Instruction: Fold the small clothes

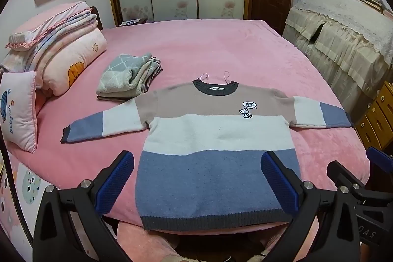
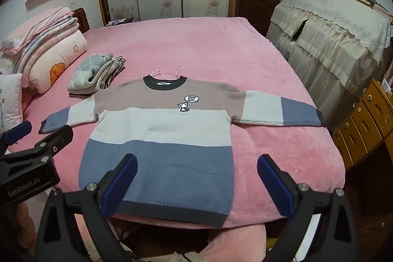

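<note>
Small knit sweater [image 1: 216,139] spread flat, front up, near the front edge of the pink bed [image 1: 221,50] — sleeves stretched straight out to both sides. Colour-blocked in bands: dusty beige-pink across the chest, cream in the middle, blue at the bottom, dark grey ribbing at hem, cuffs and round collar. Same bands repeated down each sleeve. Little white cartoon patch [image 1: 248,109] with a speech bubble on the chest, white label inside the collar, two thin pink loops poking out above the neckline. Hem hanging slightly over the bed edge.

Left tongs [image 1: 197,181] spread wide above the blue band, gripping nothing. Right tongs [image 2: 196,181] likewise gaping over the sweater's lower right corner, also empty.

Folded grey-and-cream clothes pile [image 1: 127,76] beyond the left sleeve — stacked quilts [image 1: 61,50] and a pillow [image 1: 17,109] further left.
</note>
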Motion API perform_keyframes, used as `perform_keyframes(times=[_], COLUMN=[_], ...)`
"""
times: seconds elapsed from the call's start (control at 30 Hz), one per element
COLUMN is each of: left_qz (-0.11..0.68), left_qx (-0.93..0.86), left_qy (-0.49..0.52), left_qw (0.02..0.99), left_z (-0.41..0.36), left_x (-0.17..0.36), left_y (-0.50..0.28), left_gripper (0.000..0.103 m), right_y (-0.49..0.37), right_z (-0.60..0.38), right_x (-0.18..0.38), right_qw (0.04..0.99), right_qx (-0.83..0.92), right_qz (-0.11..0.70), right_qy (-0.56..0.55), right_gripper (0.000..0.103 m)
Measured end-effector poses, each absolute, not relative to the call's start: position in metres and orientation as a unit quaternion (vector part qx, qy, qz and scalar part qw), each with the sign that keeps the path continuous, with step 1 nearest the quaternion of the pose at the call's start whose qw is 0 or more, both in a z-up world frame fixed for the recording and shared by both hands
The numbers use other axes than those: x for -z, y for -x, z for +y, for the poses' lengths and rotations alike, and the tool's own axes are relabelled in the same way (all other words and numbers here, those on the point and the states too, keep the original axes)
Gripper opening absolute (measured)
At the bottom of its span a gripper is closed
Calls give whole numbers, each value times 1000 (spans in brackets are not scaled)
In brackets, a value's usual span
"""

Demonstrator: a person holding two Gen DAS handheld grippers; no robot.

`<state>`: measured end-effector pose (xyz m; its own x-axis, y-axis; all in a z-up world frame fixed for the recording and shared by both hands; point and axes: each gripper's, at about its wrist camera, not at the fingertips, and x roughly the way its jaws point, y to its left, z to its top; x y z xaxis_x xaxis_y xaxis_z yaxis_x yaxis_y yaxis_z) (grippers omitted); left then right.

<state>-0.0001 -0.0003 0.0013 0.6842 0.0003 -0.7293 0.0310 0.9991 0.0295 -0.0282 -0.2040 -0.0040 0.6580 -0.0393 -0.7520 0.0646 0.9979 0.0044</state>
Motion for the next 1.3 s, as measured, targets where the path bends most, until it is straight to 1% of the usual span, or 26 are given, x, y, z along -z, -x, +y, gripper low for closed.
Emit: perform_keyframes(times=[0.17,0.37,1.3], left_qz=[385,396,398], left_qx=[16,28,20], left_qy=[-25,-18,-6], left_qw=[922,918,917], left_z=[-4,-3,-1], left_x=[-4,-2,1], left_y=[5,6,8], left_gripper=[103,103,102], right_y=[29,27,29], right_z=[-204,-204,-193], right_x=[4,5,3], right_qw=[910,908,910], right_qx=[26,27,23], right_qz=[413,417,415], right_qy=[-14,-15,-17], right_gripper=[99,99,99])
